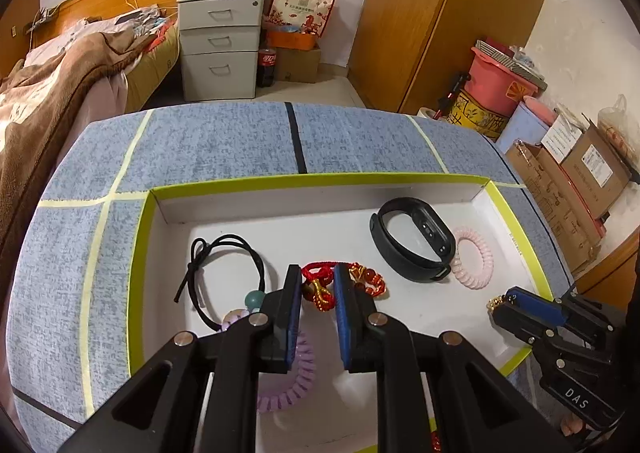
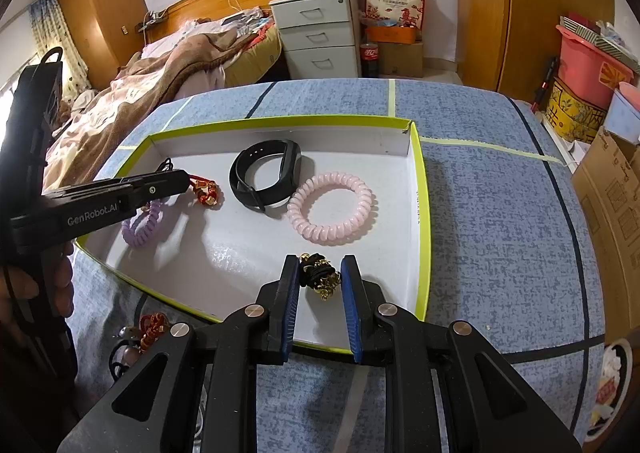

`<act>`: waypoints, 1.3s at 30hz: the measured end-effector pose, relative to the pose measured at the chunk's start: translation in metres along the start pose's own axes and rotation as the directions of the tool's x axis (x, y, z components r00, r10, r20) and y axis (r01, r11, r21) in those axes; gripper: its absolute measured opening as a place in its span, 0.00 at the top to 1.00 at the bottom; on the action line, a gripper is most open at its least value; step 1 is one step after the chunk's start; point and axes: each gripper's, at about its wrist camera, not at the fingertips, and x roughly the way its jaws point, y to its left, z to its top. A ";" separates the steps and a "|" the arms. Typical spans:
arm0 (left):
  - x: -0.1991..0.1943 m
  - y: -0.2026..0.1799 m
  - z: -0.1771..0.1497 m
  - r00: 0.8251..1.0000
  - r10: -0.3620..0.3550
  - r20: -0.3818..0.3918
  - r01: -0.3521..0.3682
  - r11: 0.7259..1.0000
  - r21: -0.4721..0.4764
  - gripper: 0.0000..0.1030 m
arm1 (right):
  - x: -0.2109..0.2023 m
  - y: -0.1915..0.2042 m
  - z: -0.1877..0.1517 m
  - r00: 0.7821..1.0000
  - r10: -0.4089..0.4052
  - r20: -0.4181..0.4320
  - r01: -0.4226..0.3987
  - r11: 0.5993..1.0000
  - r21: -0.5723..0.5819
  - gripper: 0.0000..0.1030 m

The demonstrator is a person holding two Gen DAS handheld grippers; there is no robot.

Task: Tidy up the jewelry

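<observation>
The tray (image 2: 422,213) sits on the table (image 2: 500,213). In it, the fitness band (image 2: 256,173) lies toward the far wall with the coiled hair tie (image 2: 332,209) touching its right side, toward the tray's right wall. The knotted charm bracelet (image 1: 344,281) lies mid-tray, the corded bead bracelet (image 1: 228,273) to its left (toward the left wall), and a second coiled hair tie (image 2: 142,223) sits near the front-left edge.

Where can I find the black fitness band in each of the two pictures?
Left wrist view: the band lies right of centre in the tray, near its far wall.
Right wrist view: the band lies at centre, in the tray's far half.
Shared landmark: the pink coil beside it on the right.
</observation>
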 end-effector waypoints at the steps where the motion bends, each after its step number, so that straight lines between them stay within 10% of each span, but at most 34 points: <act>1: 0.000 0.000 0.000 1.000 0.000 -0.002 0.000 1.000 0.002 0.82 | 0.000 0.000 0.000 1.000 -0.001 -0.001 0.001 1.000 -0.001 0.79; 16: -0.012 -0.003 -0.004 1.000 0.008 0.014 -0.008 1.000 0.010 0.53 | -0.005 0.001 0.001 1.000 0.005 0.016 -0.005 1.000 -0.003 0.58; 39: -0.091 -0.018 -0.054 0.989 0.074 0.131 -0.077 0.997 0.014 0.47 | -0.058 0.019 -0.023 0.994 0.018 0.105 -0.020 1.000 0.016 0.58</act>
